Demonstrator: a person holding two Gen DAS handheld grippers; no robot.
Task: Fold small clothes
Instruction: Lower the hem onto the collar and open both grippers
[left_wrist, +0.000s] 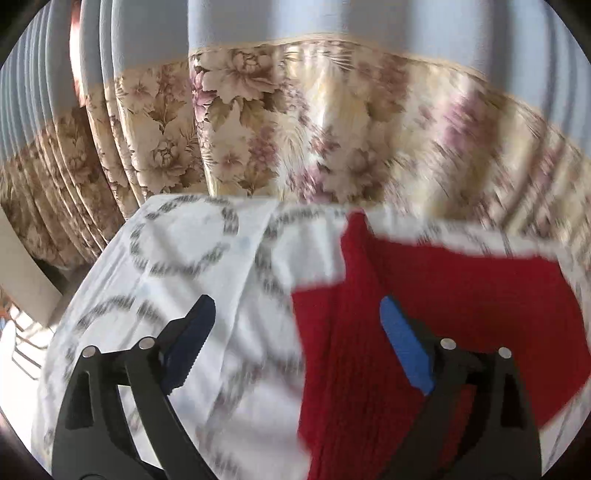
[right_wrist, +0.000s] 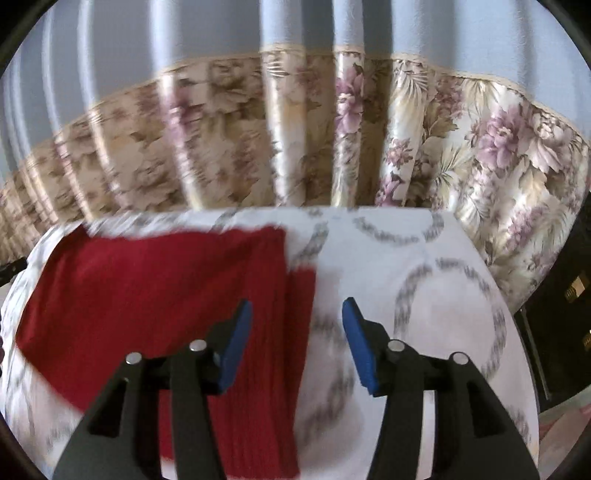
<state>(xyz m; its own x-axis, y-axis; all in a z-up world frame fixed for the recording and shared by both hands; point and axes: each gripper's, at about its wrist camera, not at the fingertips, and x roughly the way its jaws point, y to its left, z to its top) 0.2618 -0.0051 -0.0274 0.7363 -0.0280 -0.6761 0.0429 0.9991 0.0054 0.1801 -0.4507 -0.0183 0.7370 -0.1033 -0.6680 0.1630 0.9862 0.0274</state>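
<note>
The red knitted garment (left_wrist: 461, 295) is lying flat on the white-covered tabletop (left_wrist: 177, 251) between the two tools, its ribbed band running toward the cameras, while the left tool (left_wrist: 299, 332) is gaping wide and the right tool (right_wrist: 297, 332) half-wide, both empty.

Red garment (left_wrist: 461, 295): ribbed knit cloth, matt. White sheet (left_wrist: 177, 266) under it: smooth woven cloth with grey ring print. Floral curtain (right_wrist: 498, 147): satin-like sheen. Left gripper (left_wrist: 295, 343), right gripper (right_wrist: 297, 343): matt black plastic, blue ridged pads (right_wrist: 356, 343), shiny metal pins.
</note>
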